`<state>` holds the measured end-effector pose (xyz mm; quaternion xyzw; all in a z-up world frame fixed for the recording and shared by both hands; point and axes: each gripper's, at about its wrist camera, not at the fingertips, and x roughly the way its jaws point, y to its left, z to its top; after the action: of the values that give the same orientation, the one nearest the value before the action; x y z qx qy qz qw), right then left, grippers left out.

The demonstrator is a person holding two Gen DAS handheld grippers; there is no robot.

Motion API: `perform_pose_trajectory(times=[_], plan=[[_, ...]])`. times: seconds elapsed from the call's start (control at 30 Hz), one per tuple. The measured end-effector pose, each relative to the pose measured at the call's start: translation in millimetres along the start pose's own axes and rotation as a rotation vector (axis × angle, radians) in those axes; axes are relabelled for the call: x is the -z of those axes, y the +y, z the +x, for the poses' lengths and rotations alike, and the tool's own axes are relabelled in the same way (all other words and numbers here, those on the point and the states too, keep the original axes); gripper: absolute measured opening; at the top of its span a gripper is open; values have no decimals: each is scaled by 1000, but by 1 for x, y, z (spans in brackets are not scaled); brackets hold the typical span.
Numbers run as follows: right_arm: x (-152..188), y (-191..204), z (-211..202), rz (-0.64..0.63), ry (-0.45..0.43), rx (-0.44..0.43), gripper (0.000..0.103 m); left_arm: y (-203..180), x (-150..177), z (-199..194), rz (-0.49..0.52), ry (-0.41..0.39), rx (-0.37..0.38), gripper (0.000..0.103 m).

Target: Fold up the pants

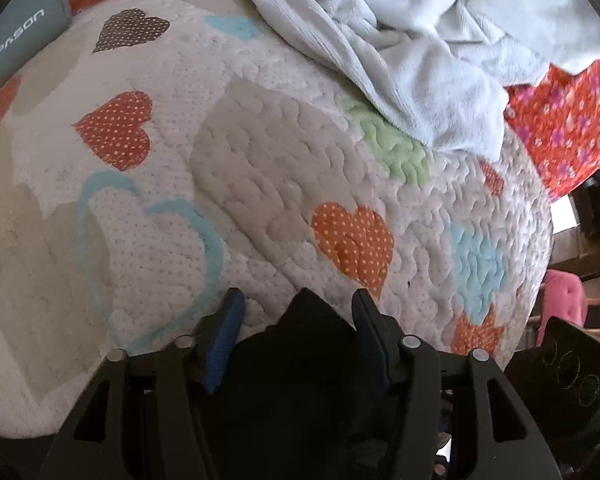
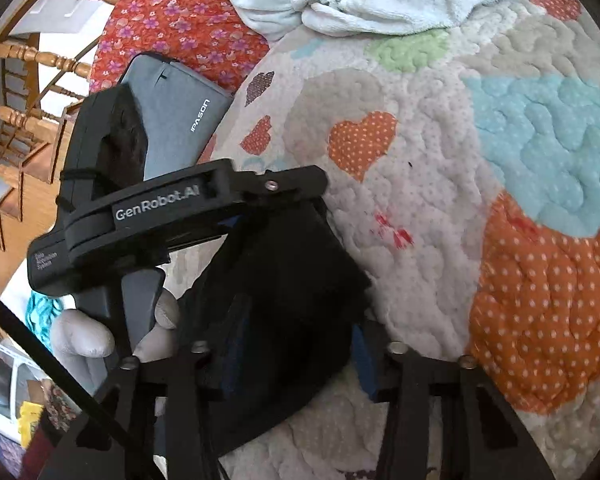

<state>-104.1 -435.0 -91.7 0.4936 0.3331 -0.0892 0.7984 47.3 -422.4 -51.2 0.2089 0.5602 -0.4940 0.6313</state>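
Observation:
The black pants (image 1: pixel 300 344) show as a dark bunch of cloth between the blue-padded fingers of my left gripper (image 1: pixel 298 300), whose jaws stand wide apart around it, above a quilt with hearts (image 1: pixel 260 160). In the right wrist view the same black cloth (image 2: pixel 284 300) fills the gap of my right gripper (image 2: pixel 296 316), whose jaws are also apart around it. The left gripper's body (image 2: pixel 172 208), marked GenRobot.AI and held by a gloved hand (image 2: pixel 84 340), sits just left of the cloth. Most of the pants are hidden under the grippers.
A pale blue fleece blanket (image 1: pixel 400 32) lies bunched at the far side of the quilt. A red flowered sheet (image 1: pixel 568 128) lies beneath. A grey IPASON box (image 2: pixel 180 116) rests at the quilt's left edge. A wooden railing (image 2: pixel 16 80) stands beyond.

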Motion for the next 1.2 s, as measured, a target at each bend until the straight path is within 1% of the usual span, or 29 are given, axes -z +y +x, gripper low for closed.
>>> perform_pose_trajectory(times=[0.03, 0.07, 0.13, 0.27, 0.3, 0.37, 0.4, 0.43, 0.5, 0.6, 0.67, 0.7, 0.77, 0.87, 0.93, 1.0, 1.07, 1.13, 1.2], plan=[[-2, -1, 1, 3, 6, -11, 30, -3, 2, 0, 11, 7, -17, 23], [-3, 0, 2, 0, 11, -24, 26, -6, 4, -2, 29, -2, -33, 22], [-4, 4, 0, -13, 13, -51, 24, -9, 13, -13, 42, -37, -32, 18], [-2, 29, -5, -68, 7, -117, 22, 6, 35, -51, -48, -152, 2, 18], [0, 38, -5, -90, 10, -133, 22, 13, 45, -66, -79, -189, 13, 18], [8, 58, -4, -146, 26, -164, 21, 26, 61, -86, -121, -233, 24, 18], [14, 67, -1, -176, 38, -176, 21, 33, 69, -96, -148, -259, 29, 18], [20, 78, 2, -207, 54, -187, 21, 46, 83, -111, -191, -293, 41, 18], [32, 99, 8, -269, 95, -206, 21, 69, 100, -129, -263, -335, 74, 18], [53, 140, 18, -400, 153, -215, 21, 109, 142, -149, -394, -405, 117, 18], [70, 162, 30, -468, 197, -214, 21, 130, 167, -158, -463, -432, 127, 18], [77, 170, 38, -493, 220, -209, 21, 143, 182, -162, -512, -448, 120, 19], [94, 184, 57, -548, 261, -187, 21, 160, 202, -165, -577, -468, 116, 19], [121, 200, 84, -643, 325, -146, 21, 191, 236, -166, -698, -474, 133, 23], [140, 206, 96, -723, 352, -102, 24, 202, 253, -172, -745, -502, 152, 23], [152, 208, 106, -784, 362, -68, 27, 215, 276, -183, -813, -555, 176, 26], [161, 210, 109, -819, 370, -81, 49, 223, 292, -190, -868, -590, 188, 31], [167, 215, 107, -840, 383, -112, 59, 229, 311, -199, -927, -627, 181, 34], [168, 220, 103, -857, 409, -141, 61, 234, 326, -205, -965, -652, 169, 35]])
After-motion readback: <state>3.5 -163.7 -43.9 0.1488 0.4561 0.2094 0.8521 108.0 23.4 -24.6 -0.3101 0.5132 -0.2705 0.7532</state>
